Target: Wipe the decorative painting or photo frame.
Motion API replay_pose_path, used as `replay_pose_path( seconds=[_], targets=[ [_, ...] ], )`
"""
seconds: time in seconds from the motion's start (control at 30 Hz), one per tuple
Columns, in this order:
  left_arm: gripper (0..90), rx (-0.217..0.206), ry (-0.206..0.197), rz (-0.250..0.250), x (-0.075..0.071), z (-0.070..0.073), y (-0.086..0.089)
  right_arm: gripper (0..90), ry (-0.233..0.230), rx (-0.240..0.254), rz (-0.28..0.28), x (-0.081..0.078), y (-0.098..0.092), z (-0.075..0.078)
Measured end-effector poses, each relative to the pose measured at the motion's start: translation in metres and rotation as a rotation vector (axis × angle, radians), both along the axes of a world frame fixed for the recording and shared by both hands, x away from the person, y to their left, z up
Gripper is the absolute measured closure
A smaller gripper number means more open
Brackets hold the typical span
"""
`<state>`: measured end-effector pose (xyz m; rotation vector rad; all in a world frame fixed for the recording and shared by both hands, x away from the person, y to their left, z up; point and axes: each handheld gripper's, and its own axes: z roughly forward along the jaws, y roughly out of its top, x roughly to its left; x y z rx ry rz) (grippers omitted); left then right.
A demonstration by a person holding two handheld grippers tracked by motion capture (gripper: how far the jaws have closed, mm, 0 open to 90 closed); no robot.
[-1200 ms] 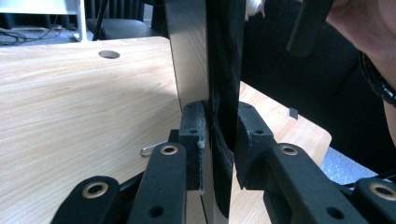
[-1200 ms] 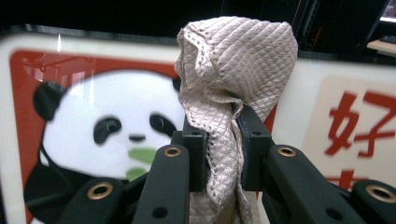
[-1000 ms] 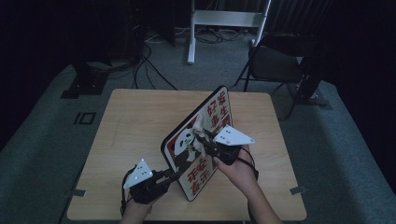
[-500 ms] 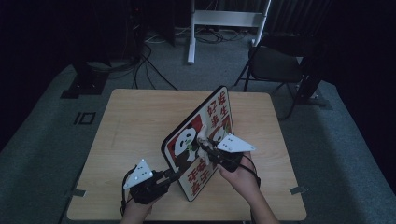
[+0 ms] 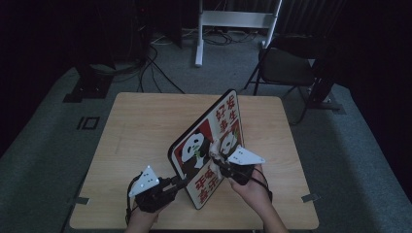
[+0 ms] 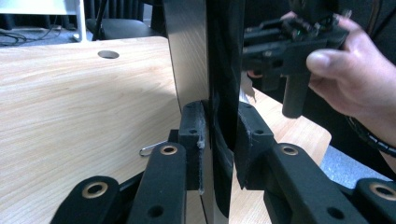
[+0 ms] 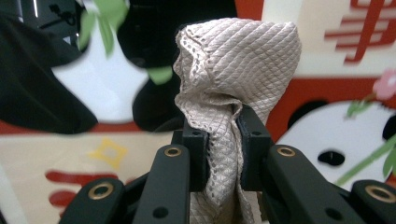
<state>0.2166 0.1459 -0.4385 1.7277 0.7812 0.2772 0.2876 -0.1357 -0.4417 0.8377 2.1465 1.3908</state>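
Dim room, grey carpet; a light wooden table [image 5: 145,136] with a dark folding chair [image 5: 286,65] and a white stand [image 5: 233,19] behind it, cables on the floor.

I have the panda board [image 5: 204,145] tilted up on its near edge, picture face toward my right side. My left gripper [image 6: 217,140] is pinched onto the board's lower edge, pads on both faces, holding it up. My right gripper [image 7: 219,154] is pressed together on a bunched beige cloth [image 7: 238,70], and the cloth sits right at the printed face, near the panda figures in the middle of the board.

Judgement: the step in hand is wiping the board's face, left holding, right wiping. Next move calls for keeping the cloth flat against the face and sweeping along it, while the left grip does not give.

In the way: little. A small metal clip [image 6: 152,148] lies on the table just behind the board, and there is a round cable hole [image 6: 108,54] farther back. The main risk I see is the board pivoting in the left jaws under wiping pressure.
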Motion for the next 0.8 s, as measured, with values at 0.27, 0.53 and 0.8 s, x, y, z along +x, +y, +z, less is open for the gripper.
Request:
replay_pose_path(
  seconds=[0.27, 0.53, 0.8],
  targets=[
    [75.8, 0.001, 0.000, 0.000, 0.000, 0.000, 0.000, 76.7, 0.052, -0.021, -0.015, -0.003, -0.006, -0.025],
    [75.8, -0.001, -0.001, -0.001, 0.000, 0.000, 0.000, 76.7, 0.107, -0.044, -0.027, -0.006, -0.012, -0.047],
    [75.8, 0.000, -0.001, -0.003, 0.000, 0.000, 0.000, 76.8, 0.158, -0.070, -0.034, -0.008, -0.017, -0.064]
  ],
)
